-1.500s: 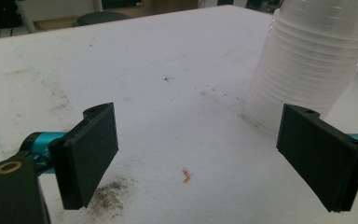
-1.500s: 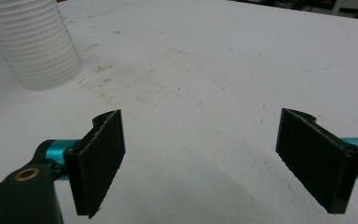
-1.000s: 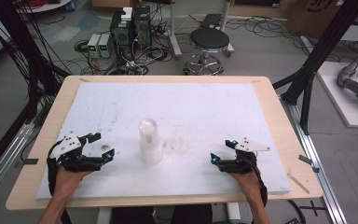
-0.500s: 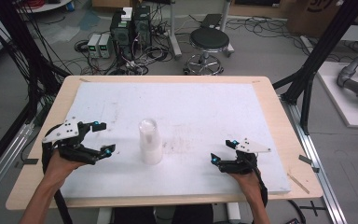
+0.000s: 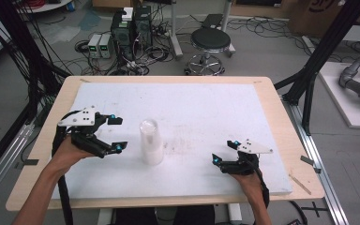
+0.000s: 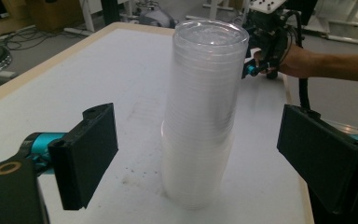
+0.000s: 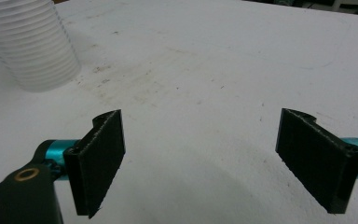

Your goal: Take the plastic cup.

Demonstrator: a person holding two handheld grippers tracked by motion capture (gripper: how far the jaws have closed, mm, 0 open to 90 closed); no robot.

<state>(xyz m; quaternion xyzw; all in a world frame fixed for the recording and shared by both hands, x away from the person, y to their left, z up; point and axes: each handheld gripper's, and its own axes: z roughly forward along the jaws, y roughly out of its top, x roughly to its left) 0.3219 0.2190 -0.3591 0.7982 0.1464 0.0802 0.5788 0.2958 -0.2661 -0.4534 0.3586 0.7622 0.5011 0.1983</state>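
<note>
A tall stack of clear plastic cups (image 5: 151, 142) stands upright, mouth down, on the white board (image 5: 192, 108) near its middle. My left gripper (image 5: 116, 134) is open, raised just left of the stack and pointed at it. In the left gripper view the stack (image 6: 200, 112) stands ahead between the two wide-apart jaws, touching neither. My right gripper (image 5: 225, 151) rests low at the board's front right, open, with nothing between its jaws. The right gripper view has the foot of the stack (image 7: 30, 44) at the top left, well away from that gripper (image 7: 200, 158).
The white board lies on a wooden table (image 5: 288, 136). A thin wooden stick (image 5: 300, 184) lies at the table's front right edge. Beyond the table stand a stool (image 5: 209, 42), computer boxes (image 5: 131, 28) and cables. Black frame posts (image 5: 323, 51) flank the table.
My left gripper has lifted off the board, moved forward and right toward the cup stack, and opened wider. The right gripper and the stack have stayed put.
</note>
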